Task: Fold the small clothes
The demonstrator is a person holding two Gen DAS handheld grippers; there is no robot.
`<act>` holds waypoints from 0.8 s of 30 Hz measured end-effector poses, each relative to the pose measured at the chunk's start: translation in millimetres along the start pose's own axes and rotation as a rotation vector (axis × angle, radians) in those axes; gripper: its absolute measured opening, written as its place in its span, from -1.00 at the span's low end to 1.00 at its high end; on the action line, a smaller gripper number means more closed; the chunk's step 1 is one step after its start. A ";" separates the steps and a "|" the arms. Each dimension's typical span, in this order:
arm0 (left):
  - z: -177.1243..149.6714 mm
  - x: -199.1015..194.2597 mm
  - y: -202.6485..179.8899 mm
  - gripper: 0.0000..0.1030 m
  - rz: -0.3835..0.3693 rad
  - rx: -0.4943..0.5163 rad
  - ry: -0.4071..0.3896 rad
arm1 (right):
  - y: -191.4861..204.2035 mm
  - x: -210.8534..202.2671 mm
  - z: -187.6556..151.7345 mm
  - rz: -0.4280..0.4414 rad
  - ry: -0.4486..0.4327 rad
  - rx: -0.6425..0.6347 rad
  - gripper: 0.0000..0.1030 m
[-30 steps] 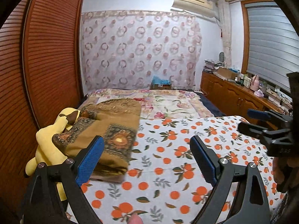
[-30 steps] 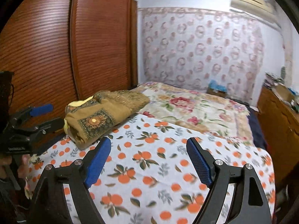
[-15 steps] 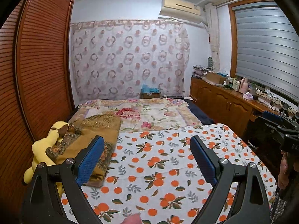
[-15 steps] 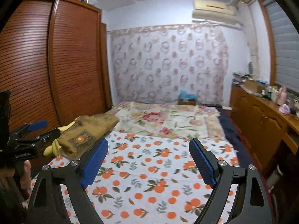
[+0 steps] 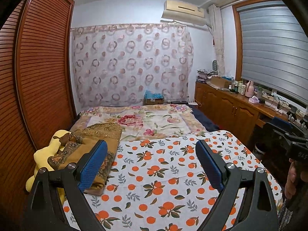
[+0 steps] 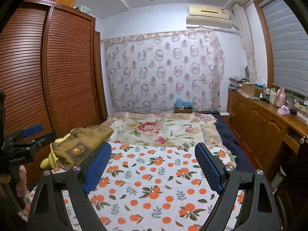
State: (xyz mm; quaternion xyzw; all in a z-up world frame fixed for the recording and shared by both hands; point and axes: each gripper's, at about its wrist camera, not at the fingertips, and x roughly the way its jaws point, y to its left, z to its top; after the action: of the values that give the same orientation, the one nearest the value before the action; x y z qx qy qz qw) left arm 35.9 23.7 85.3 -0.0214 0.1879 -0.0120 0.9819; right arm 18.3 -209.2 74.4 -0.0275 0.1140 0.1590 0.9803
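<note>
My left tongs (image 5: 152,165) and right tongs (image 6: 153,166) are released, holding nothing. I should aim low at the brown cloth (image 5: 90,150) and pinch one edge.

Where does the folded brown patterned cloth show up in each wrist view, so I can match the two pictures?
Left wrist view: the folded brown cloth lies at lower left, partly behind the left tongs' left blue pad, beside the yellow plush toy.
Right wrist view: the cloth lies at left of centre, above the orange-print sheet.
Shared landmark: the air conditioner.
</note>
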 end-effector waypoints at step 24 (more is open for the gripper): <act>-0.8 0.3 2.6 0.81 0.003 -0.004 0.004 | -18.0 2.8 -0.5 0.016 -0.006 -0.031 0.74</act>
State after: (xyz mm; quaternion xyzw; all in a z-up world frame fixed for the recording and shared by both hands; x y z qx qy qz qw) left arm 35.8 26.3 84.3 -0.0228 0.1900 -0.0101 0.9815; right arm 26.5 -225.4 73.6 -0.0412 0.1088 0.1685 0.9788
